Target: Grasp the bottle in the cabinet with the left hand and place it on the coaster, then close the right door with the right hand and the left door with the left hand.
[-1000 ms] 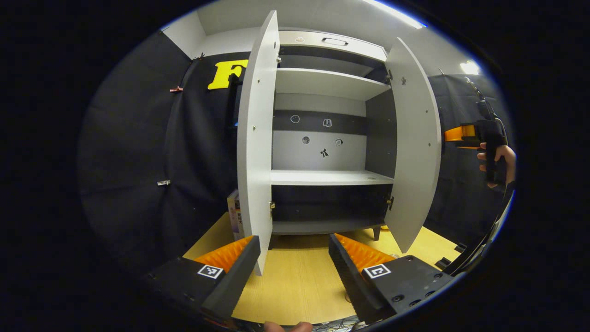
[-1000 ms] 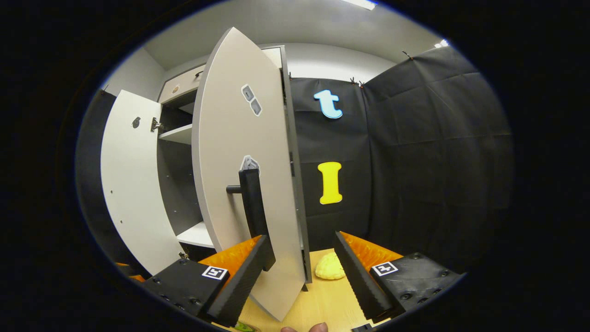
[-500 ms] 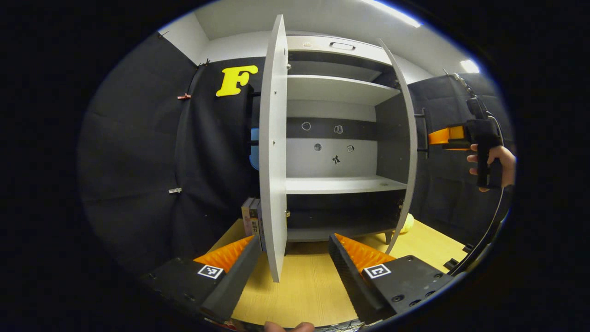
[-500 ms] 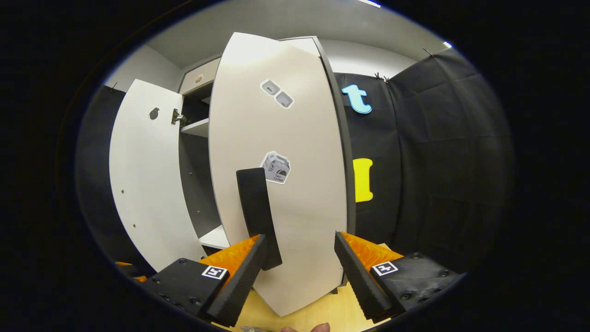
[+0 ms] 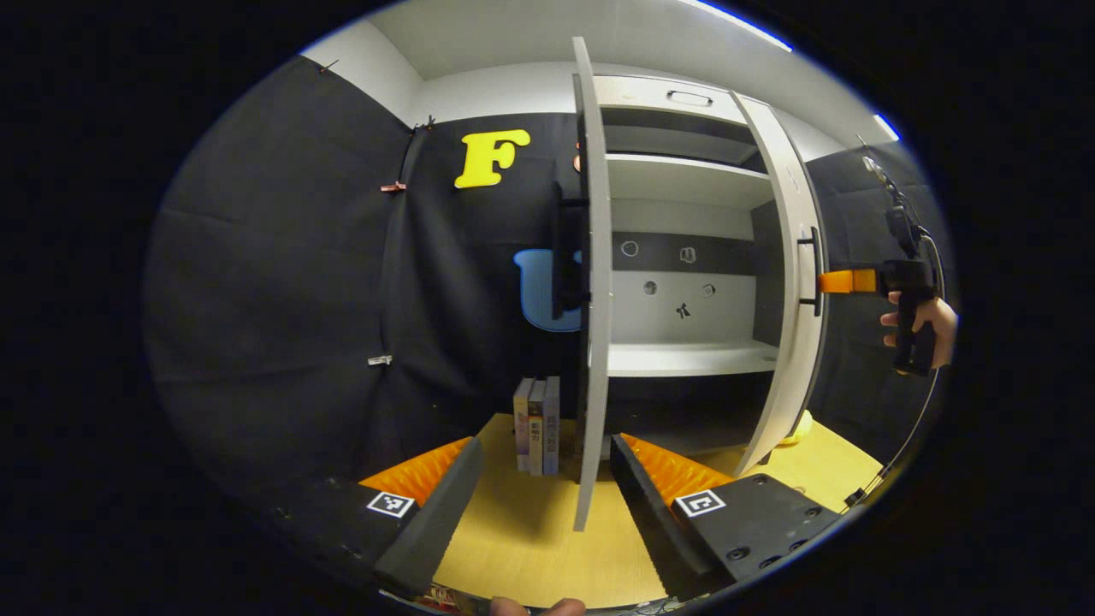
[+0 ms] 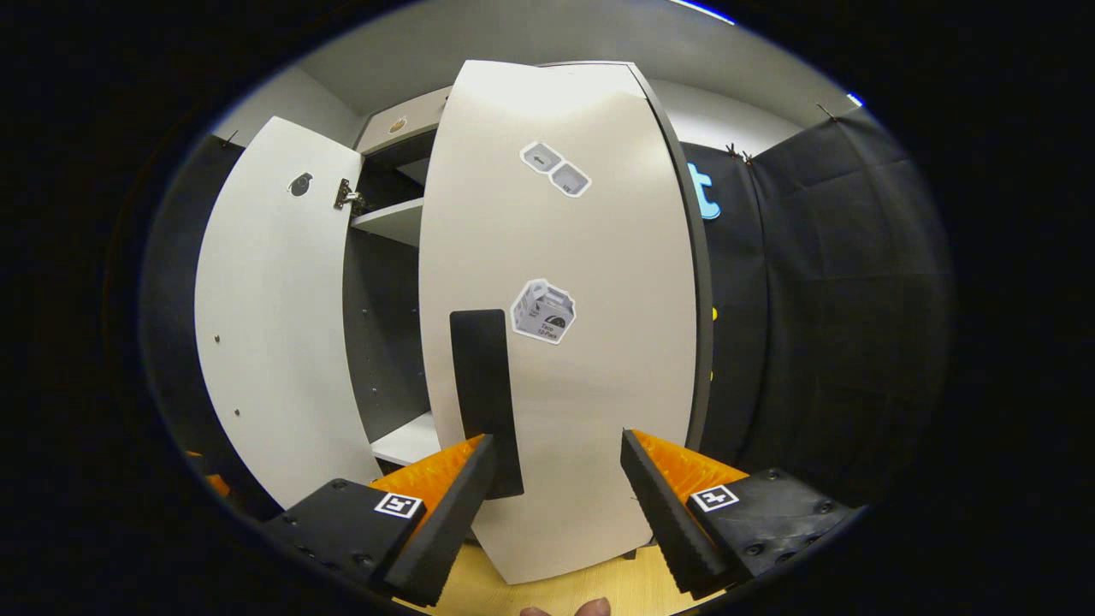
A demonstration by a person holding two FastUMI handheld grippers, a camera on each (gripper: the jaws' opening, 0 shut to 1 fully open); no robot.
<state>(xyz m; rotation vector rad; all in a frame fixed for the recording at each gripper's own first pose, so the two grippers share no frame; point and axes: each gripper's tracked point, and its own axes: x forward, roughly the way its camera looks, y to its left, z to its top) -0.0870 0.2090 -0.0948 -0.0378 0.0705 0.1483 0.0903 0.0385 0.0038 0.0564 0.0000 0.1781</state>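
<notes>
Black cloth walls enclose the booth, with a pale wooden tabletop underfoot. Left gripper: jaws spread wide, grasping nothing; the edge-on left door stands upright between its fingers without touching either. Right gripper: jaws likewise released, empty, held close against the outer face of the right door; its left finger sits just at the lower end of the door's dark handle, contact not confirmed. Seen from the left gripper view, that gripper is at the handle side of the right door, held by a hand. Cabinet: right door partly swung in, left door wide open, middle shelf bare. Bottle and coaster: location cannot be told. Three books stand upright on the tabletop just left of the left door.
</notes>
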